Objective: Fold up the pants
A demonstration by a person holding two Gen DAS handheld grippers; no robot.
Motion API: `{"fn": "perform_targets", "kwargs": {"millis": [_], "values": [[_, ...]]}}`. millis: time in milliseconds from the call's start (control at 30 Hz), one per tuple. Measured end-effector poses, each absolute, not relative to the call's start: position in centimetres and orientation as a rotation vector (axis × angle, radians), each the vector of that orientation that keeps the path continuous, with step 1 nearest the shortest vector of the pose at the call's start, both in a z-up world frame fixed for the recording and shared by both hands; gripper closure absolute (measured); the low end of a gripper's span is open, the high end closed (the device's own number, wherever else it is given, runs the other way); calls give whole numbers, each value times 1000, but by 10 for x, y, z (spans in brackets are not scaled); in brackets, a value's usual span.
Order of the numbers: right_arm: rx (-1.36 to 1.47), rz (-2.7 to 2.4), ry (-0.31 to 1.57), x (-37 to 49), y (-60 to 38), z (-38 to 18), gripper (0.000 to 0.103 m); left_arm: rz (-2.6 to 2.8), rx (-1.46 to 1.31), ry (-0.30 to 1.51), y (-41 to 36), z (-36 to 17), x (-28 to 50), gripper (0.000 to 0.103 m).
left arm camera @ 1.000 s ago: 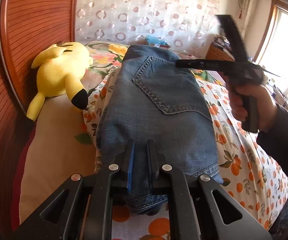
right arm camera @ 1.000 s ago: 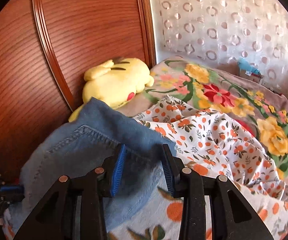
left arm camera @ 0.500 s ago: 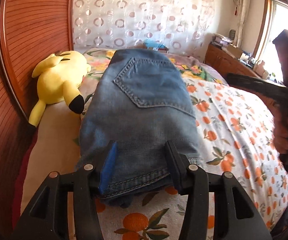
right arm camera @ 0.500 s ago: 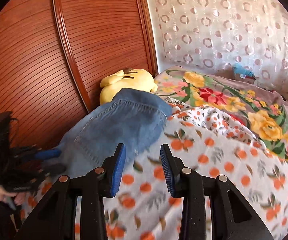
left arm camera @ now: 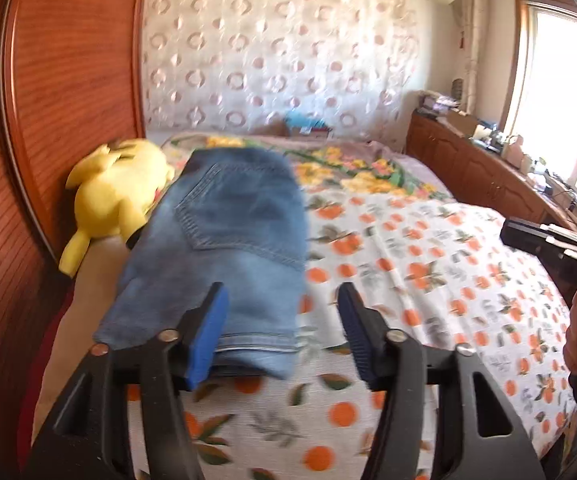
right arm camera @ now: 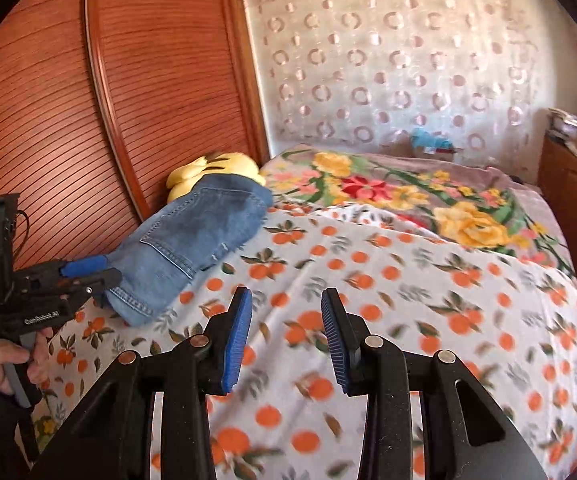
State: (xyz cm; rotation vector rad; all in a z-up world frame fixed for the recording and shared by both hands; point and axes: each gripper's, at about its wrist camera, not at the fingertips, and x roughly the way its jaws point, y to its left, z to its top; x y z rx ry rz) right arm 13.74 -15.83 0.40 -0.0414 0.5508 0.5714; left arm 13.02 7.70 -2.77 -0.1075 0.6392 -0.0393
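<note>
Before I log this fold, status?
Left claw open. Right claw open, empty. Jeans folded on bedspread. Yellow plush beside them.

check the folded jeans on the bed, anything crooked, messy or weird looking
Nothing stands out. The folded jeans lie as one compact stack on the orange-print sheet, back pocket up, edges roughly lined up, beside the yellow plush. The left gripper and right gripper have open jaws, holding nothing.

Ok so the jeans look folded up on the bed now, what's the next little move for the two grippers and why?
Probably just draw the left gripper straight back, clear of the jeans. They lie in a compact folded stack on the orange-print sheet beside the yellow plush, both grippers are open and hold nothing, and the right gripper is already off to the side.
</note>
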Motion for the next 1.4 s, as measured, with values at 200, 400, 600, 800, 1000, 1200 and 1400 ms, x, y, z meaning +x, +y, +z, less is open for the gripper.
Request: {"fn": "perform_targets", "kwargs": {"millis": [200, 400, 600, 800, 1000, 1200, 1400], "values": [[-12, 513, 519, 88, -192, 13, 66, -61, -38, 586, 37, -3, 114, 21], [-11, 463, 496, 52, -206, 16, 65, -90, -2, 555, 7, 17, 97, 11], [-2, 415, 491, 19, -212, 17, 57, -130, 16, 534, -20, 26, 80, 5], [1, 347, 463, -6, -216, 28, 38, -142, 5, 511, -37, 34, 67, 5], [16, 284, 452, -29, -222, 34, 36, -103, 17, 519, -45, 32, 62, 5], [23, 272, 449, -45, -227, 31, 36, -116, 8, 522, -48, 27, 52, 5], [41, 251, 445, -58, -226, 30, 36, -108, -9, 535, -43, 19, 44, 5]]}}
